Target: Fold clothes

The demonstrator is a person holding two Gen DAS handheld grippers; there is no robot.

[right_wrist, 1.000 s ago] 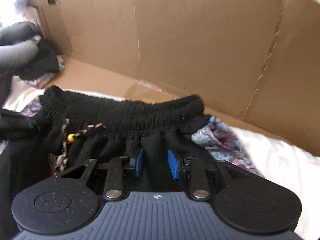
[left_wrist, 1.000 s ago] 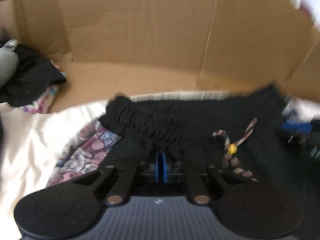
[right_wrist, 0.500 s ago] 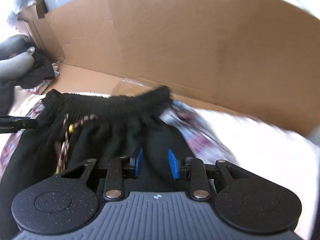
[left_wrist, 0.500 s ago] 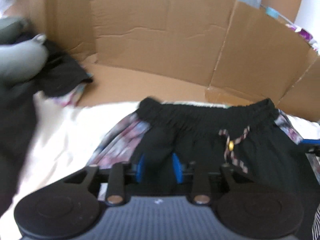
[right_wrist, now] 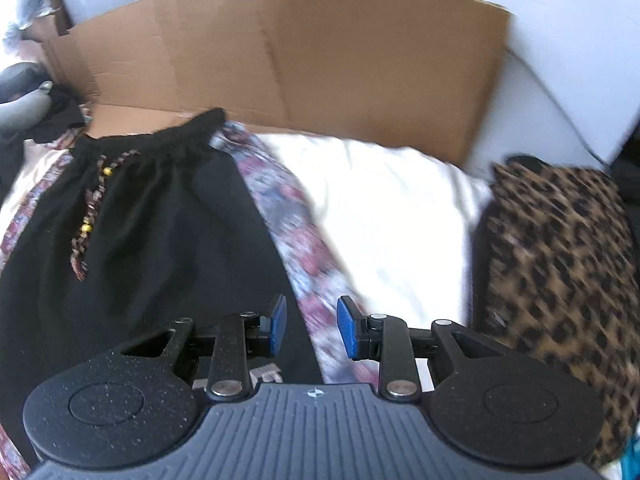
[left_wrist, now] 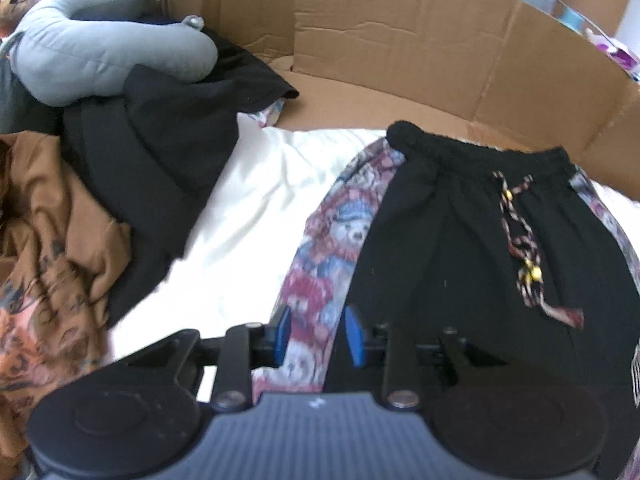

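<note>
Black pants [left_wrist: 460,240] with teddy-bear print side panels [left_wrist: 332,240] and a braided drawstring [left_wrist: 520,240] lie flat on a white sheet [left_wrist: 256,216], waistband toward the cardboard. My left gripper [left_wrist: 316,336] is open and empty above the pants' left print panel. The pants also show in the right wrist view [right_wrist: 152,240]. My right gripper [right_wrist: 312,328] is open and empty above the right print panel [right_wrist: 296,232].
A cardboard wall [left_wrist: 400,48] stands behind the pants. At left lie a grey neck pillow [left_wrist: 100,52], a black garment [left_wrist: 160,152] and a brown garment [left_wrist: 52,260]. A leopard-print cloth [right_wrist: 560,260] lies at right.
Both grippers have let go of the black waistband and pulled back toward me. The left gripper opened. The pants now lie spread flat on the sheet.
</note>
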